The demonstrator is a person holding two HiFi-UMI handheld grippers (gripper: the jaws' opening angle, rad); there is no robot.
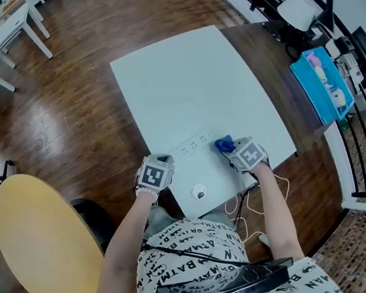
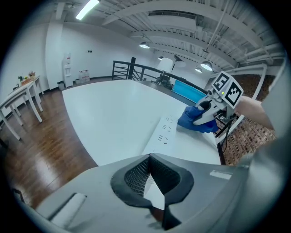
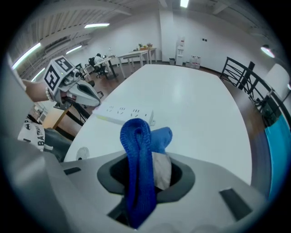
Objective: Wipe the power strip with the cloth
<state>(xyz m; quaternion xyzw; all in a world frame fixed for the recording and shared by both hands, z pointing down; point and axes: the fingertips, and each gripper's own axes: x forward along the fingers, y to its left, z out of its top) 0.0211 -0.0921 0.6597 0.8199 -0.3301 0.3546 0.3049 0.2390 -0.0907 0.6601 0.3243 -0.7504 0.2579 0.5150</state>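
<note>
On the white table [image 1: 182, 77], near its front edge, the power strip [image 1: 193, 146] lies flat, sockets up. Right gripper [image 3: 146, 170] is clamped on a folded blue cloth [image 3: 136, 136], which sits at the strip's right end; contact not certain. Left gripper [image 2: 150, 177] has its jaw tips together with nothing clearly held, just beside the strip's left end. Risk: the strip looks light and unpinned, so a leftward stroke may shove it rather than clean it, or skew it toward the front edge and the cable grommet [image 1: 198, 191]. Room: far half of the table is bare; front edge is close.
</note>
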